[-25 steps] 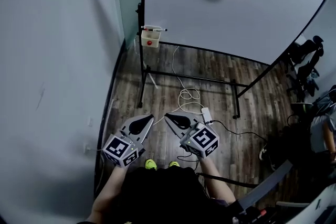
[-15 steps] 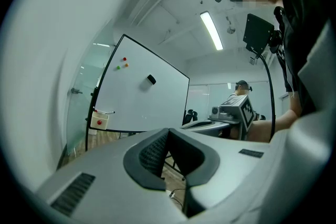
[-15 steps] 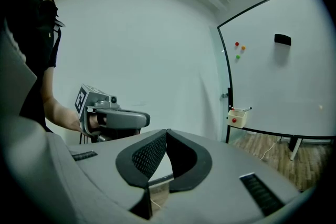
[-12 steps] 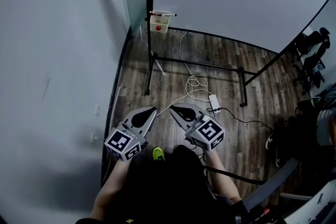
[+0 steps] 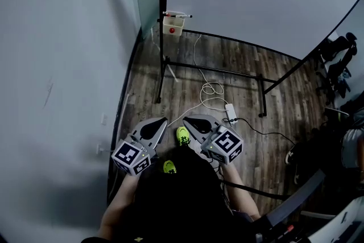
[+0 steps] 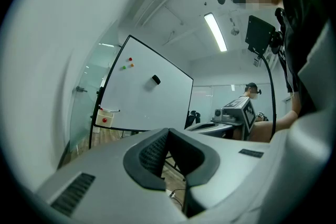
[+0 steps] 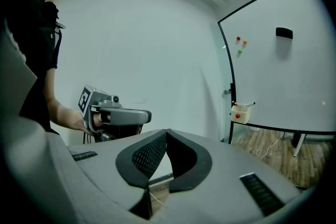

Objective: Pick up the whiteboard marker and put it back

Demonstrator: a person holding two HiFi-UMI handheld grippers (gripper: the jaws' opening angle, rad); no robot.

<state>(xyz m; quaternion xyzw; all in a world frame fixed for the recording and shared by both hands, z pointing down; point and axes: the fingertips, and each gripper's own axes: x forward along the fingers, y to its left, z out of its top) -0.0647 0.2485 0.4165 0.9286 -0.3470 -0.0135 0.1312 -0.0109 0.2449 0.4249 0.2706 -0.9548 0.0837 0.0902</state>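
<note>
Wood-grain floor (image 5: 227, 65) fills more of the head view than a second ago. The whiteboard (image 5: 256, 3) has slid toward the top edge of the frame, and one yellow-green shoe (image 5: 182, 135) has come forward between the two grippers. I read this as the person walking up to the board, with the pick-up not yet begun.

The left gripper (image 5: 162, 122) and right gripper (image 5: 187, 120) sit low in the frame, well apart from the board. Each gripper view shows its fingers (image 6: 152, 155) (image 7: 149, 157) pressed together with nothing between them. They must spread before any grasp.

The whiteboard marker (image 5: 177, 15) lies across the top of the cream box (image 5: 173, 26), which hangs at the board's lower left corner, in the upper middle of the head view.

By count:
- One marker, one box and one board.
- One black eraser (image 7: 284, 33) stuck to the board.
- Three round magnets (image 7: 239, 51) on the board (red, orange, green), though the head view catches only the green one.
- One red dot (image 7: 237, 116) on the front of the box.
- Two shoes.
- One power strip (image 5: 231, 112) on the floor.
</note>
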